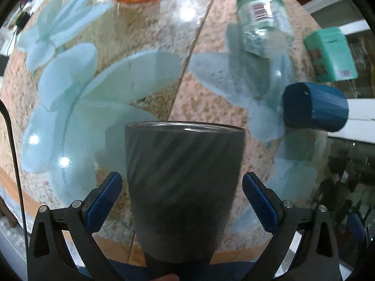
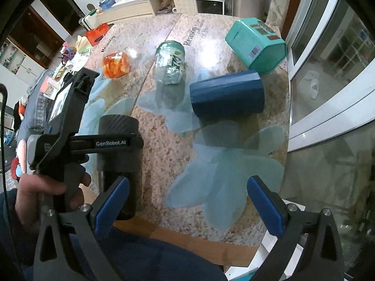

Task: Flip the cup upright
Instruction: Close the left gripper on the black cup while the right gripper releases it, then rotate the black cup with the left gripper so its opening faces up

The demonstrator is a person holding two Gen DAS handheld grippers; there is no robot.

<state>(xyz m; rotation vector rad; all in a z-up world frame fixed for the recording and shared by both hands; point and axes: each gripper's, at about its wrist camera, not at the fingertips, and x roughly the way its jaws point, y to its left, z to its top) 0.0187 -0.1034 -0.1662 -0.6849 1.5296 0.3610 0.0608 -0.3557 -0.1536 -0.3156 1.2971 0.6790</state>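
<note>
Left wrist view: the left gripper (image 1: 182, 202) stands spread, its blue pads flanking but clear of the dark grey cup (image 1: 181, 187), rim uppermost. Right wrist view: the right gripper (image 2: 188, 205) hangs released over the table (image 2: 164, 140); the cup stands at the near-left, a blue cup (image 2: 227, 94) lying sideways beyond.

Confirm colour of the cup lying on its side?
Dark blue cup, faceted sides; shows best in the right wrist view.

A lived-in home: a flower-patterned table (image 2: 211, 140) near a cluttered shelf unit (image 2: 150, 2) and a sliding glass door (image 2: 328, 70).
</note>
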